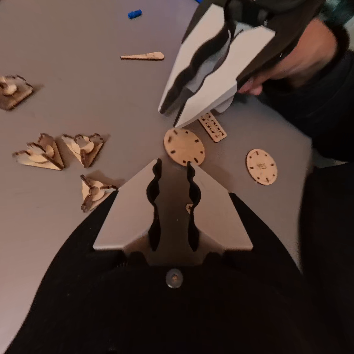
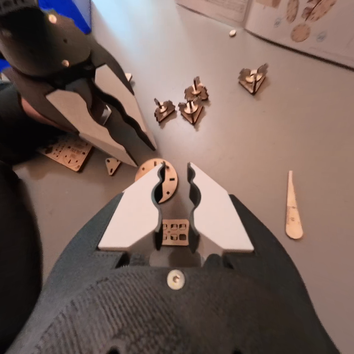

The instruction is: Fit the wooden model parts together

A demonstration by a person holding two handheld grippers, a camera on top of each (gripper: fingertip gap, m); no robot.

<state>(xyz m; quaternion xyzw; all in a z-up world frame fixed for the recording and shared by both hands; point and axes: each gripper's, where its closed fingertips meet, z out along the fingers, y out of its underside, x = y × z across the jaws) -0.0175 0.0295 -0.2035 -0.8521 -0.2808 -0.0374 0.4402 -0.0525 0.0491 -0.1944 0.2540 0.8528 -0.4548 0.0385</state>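
You're holding both hand-held grippers over the grey bench (image 1: pixel 76 57) w/ nothing gripped. The left hand-held gripper (image 1: pixel 173 162) is standing part open, only bare bench showing between its pads, its right fingertip (image 1: pixel 189 164) just at the near rim of the slotted wooden disc (image 1: pixel 183 149). The right hand-held gripper (image 2: pixel 176 165) is also part open, hanging over the same disc, which is lying flat under its left finger (image 2: pixel 161 172), not pinched. Risks, as I'm judging it: the disc is thin and flat, so a tip coming down on the rim is likely to skid it or flip it; the two grippers are sitting close and could knock each other; the frames are looking blurred, so aim is prob. off. The left view is showing you a second disc (image 1: pixel 261 166), a blue peg (image 1: pixel 134 14) and a small slotted strip (image 1: pixel 212 127) beside the right gripper. The right view alone is showing the large flat board (image 2: pixel 67 153) under the left gripper, a small triangle plate (image 2: pixel 112 165), and paper sheets (image 2: pixel 306 24) at the back. Both are showing the small triangular wooden assemblies (image 2: pixel 182 107) and the tapered wooden stick (image 2: pixel 293 214).
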